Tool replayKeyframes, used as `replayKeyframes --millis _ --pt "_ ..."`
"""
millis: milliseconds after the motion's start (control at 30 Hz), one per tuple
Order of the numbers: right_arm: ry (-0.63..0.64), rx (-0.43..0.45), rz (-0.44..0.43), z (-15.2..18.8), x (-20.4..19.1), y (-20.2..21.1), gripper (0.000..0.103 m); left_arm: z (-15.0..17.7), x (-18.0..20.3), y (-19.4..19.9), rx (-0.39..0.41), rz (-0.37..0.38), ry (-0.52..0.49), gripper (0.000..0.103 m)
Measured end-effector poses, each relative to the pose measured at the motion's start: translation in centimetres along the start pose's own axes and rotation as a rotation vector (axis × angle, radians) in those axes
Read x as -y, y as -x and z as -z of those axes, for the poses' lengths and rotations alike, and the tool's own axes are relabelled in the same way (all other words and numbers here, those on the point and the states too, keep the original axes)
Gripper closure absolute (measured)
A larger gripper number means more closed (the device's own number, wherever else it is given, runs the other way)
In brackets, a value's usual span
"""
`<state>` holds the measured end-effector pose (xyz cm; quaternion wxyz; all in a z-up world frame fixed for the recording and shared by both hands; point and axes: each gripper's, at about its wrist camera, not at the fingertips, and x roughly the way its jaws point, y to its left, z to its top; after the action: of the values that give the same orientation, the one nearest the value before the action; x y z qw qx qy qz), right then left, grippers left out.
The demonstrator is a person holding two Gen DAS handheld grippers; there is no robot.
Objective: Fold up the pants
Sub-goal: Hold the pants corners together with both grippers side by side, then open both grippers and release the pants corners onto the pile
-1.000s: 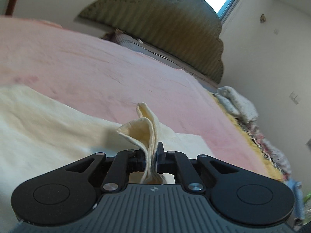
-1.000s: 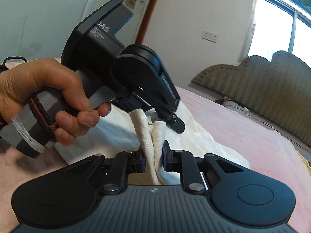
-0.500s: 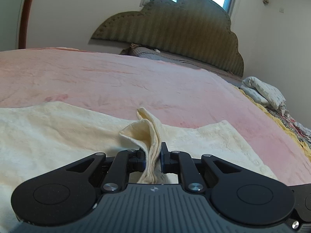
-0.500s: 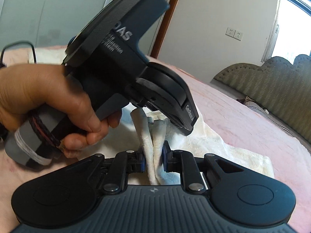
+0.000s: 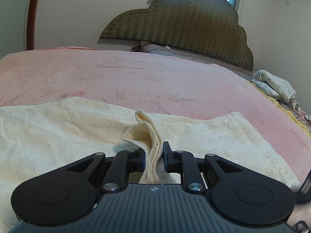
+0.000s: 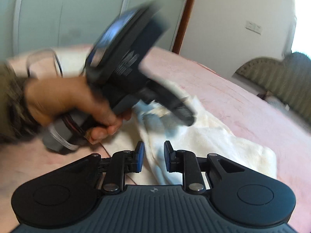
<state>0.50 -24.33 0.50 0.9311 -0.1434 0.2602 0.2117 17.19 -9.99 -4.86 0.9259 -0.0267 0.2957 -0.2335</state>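
Cream-coloured pants lie spread flat on the pink bedspread. A raised fold of their edge stands between the jaws of my left gripper. Those jaws are opening, and a narrow gap shows beside the right pad. In the right wrist view another ridge of the pants runs between the jaws of my right gripper. They are opening too, and neither blue pad presses the cloth. A hand holds the blurred left gripper just beyond, over the same cloth.
A padded olive headboard with a pillow at its foot closes off the far end of the bed. Bunched bedding lies along the bed's right edge. A wall with sockets and a brown door frame stands behind.
Both pairs of jaws have parted from the pinched folds, which now slump lower. The left view has rolled level. The right view has swung, so the left gripper looks blurred.
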Motion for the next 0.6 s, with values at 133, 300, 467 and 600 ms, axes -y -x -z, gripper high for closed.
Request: replayKeyframes --millis 133,300,467,600 --pt "-0.204 0.035 0.19 1.3 5.5 3.0 0.082 0.0 0.2 0.4 0.01 -0.008 -0.002 0.082" --pt "-0.44 -0.125 0.23 5.5 9.4 1.0 0.082 -0.1 -0.1 0.6 -0.015 -0.027 0.007 0.074" --pt "-0.382 -0.077 0.269 4.5 7.8 1.0 0.081 -1.0 -1.1 2.7 0.065 -0.148 0.03 0.05" --pt "-0.355 -0.046 0.28 2.9 8.6 -0.5 0.081 -2.9 -1.5 3.6 0.089 -0.087 0.055 0.048"
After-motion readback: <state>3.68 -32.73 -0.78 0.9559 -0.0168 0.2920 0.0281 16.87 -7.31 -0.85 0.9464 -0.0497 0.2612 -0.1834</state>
